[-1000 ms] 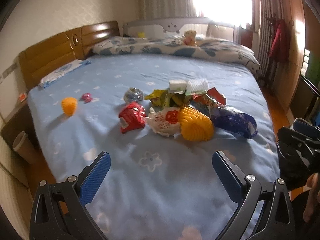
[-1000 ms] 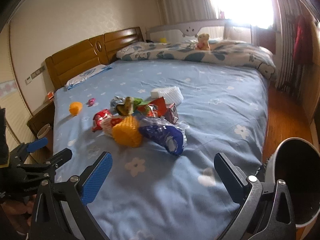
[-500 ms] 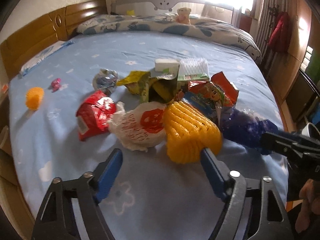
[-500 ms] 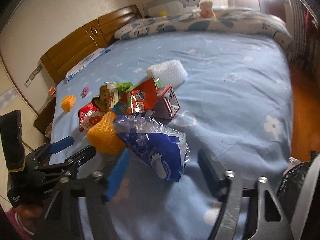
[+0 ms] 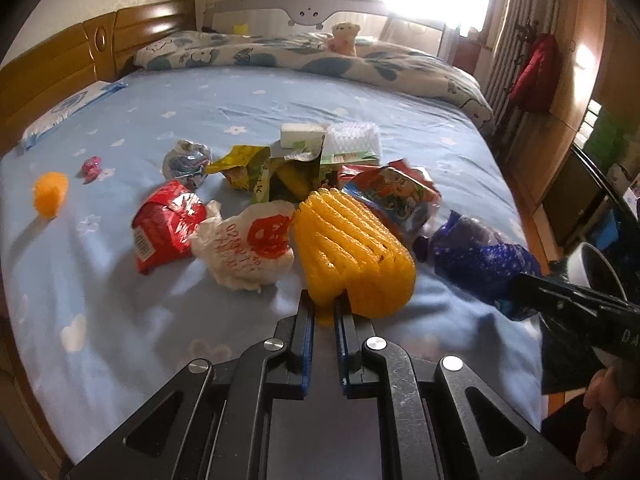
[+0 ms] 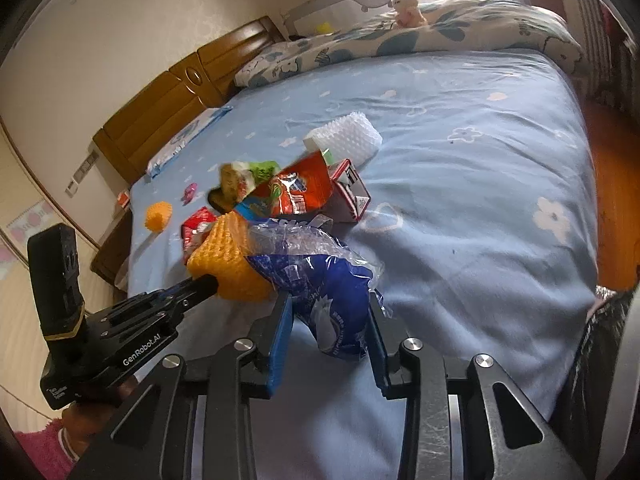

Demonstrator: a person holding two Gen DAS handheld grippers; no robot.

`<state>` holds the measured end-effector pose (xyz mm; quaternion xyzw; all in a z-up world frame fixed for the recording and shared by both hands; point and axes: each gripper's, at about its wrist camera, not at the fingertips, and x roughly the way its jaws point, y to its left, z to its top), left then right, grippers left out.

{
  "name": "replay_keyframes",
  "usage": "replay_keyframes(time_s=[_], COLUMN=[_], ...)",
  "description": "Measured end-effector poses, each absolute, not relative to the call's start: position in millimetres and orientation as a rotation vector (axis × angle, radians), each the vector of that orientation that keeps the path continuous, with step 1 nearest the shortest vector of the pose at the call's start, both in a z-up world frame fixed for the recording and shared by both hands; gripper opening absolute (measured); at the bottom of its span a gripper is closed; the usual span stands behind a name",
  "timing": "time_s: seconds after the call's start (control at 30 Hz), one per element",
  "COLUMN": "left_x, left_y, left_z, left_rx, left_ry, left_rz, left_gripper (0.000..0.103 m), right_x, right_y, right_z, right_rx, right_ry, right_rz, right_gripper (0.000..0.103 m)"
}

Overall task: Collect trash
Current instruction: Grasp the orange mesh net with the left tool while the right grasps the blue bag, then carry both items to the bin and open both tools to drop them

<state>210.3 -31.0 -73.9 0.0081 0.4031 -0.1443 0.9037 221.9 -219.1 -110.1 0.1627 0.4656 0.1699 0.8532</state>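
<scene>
- left wrist view: the left gripper (image 5: 324,312) has its jaws pinched nearly together on the near bottom edge of the yellow foam net (image 5: 354,248), which lies on the blue bed sheet (image 5: 120,320) in the middle of the trash pile.
- touching the net's left side sits a crumpled white plastic bag (image 5: 248,246) with red print, and a red wrapper (image 5: 166,224) lies just left of that.
- behind the net there's a colourful snack bag (image 5: 394,196), a yellow-green packet (image 5: 252,172), a white box (image 5: 302,134) and a white foam sleeve (image 5: 354,138).
- off to the left, well apart from the pile, a small orange foam net (image 5: 50,192) and a pink candy wrapper (image 5: 91,166) rest on the sheet.
- at the right edge, the right gripper (image 5: 520,286) reaches into the blue plastic bag (image 5: 480,258), which lies just right of the yellow net.
- right wrist view: the right gripper (image 6: 330,332) has its jaws partly apart with the blue plastic bag (image 6: 332,292) between them; whether the pads actually press the bag can't be told.
- the left gripper (image 6: 208,282) comes in from the left, tips on the yellow foam net (image 6: 232,256), which touches the bag's left side.
- beyond them lie the snack bag (image 6: 300,192), a red carton (image 6: 352,196) and the white foam sleeve (image 6: 352,138), with a teddy bear (image 6: 406,8) on the quilt (image 6: 460,28) far back.
</scene>
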Motion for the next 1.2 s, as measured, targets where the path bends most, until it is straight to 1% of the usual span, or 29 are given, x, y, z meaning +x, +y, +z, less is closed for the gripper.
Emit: replay_keyframes(time_s=[0.33, 0.63, 0.87, 1.2], left_x=[161, 129, 119, 125], left_y=[-38, -55, -76, -139], left_z=[-49, -31, -19, -22], left_rx=[0.040, 0.063, 0.095, 0.191], left_ry=[0.801, 0.778, 0.756, 0.761], left_rz=[-0.370, -0.445, -0.510, -0.644], left_gripper=[0.008, 0.008, 0.008, 0.008], right_x=[177, 142, 122, 98], right_y=[-254, -288, -315, -371], right_z=[-83, -71, -61, -55], right_rx=[0.361, 0.390, 0.395, 0.408], right_ry=[0.927, 0.894, 0.863, 0.862], right_rz=[0.281, 0.193, 0.138, -0.015], right_gripper=[0.035, 0.035, 0.035, 0.035])
